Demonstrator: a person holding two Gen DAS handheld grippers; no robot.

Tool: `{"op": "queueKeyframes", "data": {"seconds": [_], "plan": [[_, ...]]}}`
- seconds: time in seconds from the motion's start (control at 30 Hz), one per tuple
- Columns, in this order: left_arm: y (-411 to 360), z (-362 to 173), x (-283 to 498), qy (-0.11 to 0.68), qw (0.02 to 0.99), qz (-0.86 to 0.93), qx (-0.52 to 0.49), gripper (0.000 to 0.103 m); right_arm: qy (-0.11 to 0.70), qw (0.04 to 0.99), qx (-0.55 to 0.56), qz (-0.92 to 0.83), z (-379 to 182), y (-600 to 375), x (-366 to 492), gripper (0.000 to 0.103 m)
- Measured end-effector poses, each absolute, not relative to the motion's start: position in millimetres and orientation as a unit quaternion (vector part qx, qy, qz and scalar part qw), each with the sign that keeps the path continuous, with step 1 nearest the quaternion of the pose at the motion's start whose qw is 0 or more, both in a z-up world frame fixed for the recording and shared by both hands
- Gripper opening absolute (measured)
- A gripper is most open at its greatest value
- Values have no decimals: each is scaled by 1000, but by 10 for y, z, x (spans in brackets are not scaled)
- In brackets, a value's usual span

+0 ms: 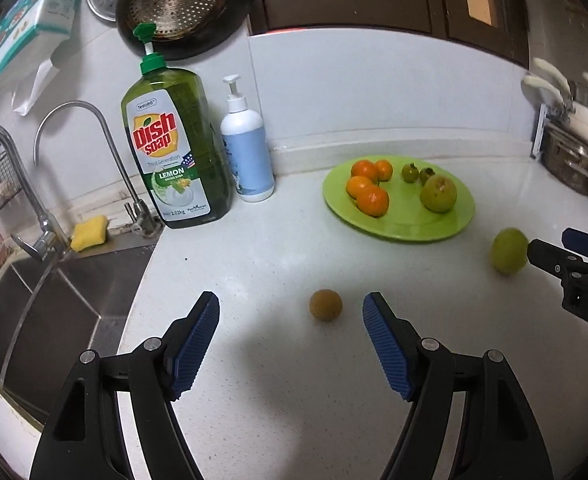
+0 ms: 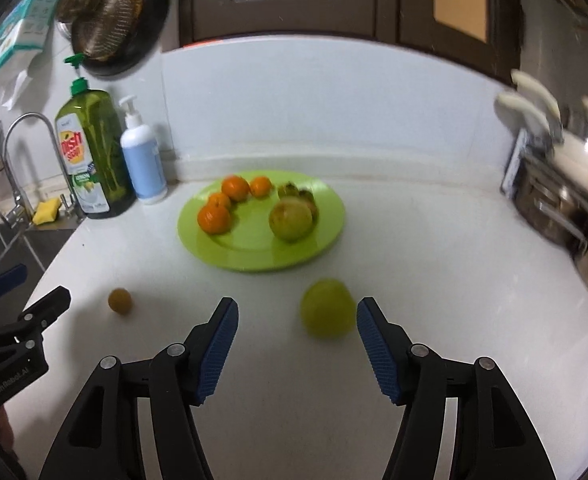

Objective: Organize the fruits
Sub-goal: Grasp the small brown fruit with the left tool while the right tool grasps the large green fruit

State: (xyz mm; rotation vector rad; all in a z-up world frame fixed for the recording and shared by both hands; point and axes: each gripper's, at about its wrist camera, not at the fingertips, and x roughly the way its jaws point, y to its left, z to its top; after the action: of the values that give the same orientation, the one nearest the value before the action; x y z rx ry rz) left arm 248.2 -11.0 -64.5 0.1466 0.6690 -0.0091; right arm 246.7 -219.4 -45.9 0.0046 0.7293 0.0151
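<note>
A green plate [image 1: 410, 228] [image 2: 253, 256] on the white counter holds several mandarins [image 1: 372, 200] [image 2: 213, 218], two small dark-green fruits [image 1: 410, 172] and a larger green fruit [image 1: 438, 193] [image 2: 290, 218]. A small brown round fruit [image 1: 326, 305] [image 2: 119, 301] lies on the counter just ahead of my open left gripper [image 1: 291, 308], nearer its right finger. A green lime-like fruit [image 1: 509, 250] [image 2: 328, 308] lies in front of the plate, just ahead of my open right gripper [image 2: 298, 312], next to its right finger. Neither gripper holds anything.
A dish soap bottle [image 1: 175, 152] [image 2: 89, 156] and a white pump bottle [image 1: 247, 152] [image 2: 143, 160] stand at the back left. A sink [image 1: 53, 292] with taps and a yellow sponge [image 1: 89, 233] lies left. Pots and a rack [image 2: 566, 200] stand at the right.
</note>
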Motion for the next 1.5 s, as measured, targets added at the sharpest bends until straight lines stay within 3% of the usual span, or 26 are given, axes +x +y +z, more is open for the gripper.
{"op": "queueKeyframes", "data": {"seconds": [0.33,0.8,1.37,1.5], "plan": [[-200,-843,2735,351,933,-16,83,73,401,915,39,-16,-765,-2373,2680,63],[-220,-1098,3027,399,914,-36,68,48,430,902,24,-22,-1054,-2379,2999,63],[-221,-1190,3165,420,904,-44,62,29,434,900,20,-16,-1134,-2390,3153,62],[-225,-1192,3163,419,905,-47,60,29,432,902,18,-16,-1136,-2395,3138,58]]}}
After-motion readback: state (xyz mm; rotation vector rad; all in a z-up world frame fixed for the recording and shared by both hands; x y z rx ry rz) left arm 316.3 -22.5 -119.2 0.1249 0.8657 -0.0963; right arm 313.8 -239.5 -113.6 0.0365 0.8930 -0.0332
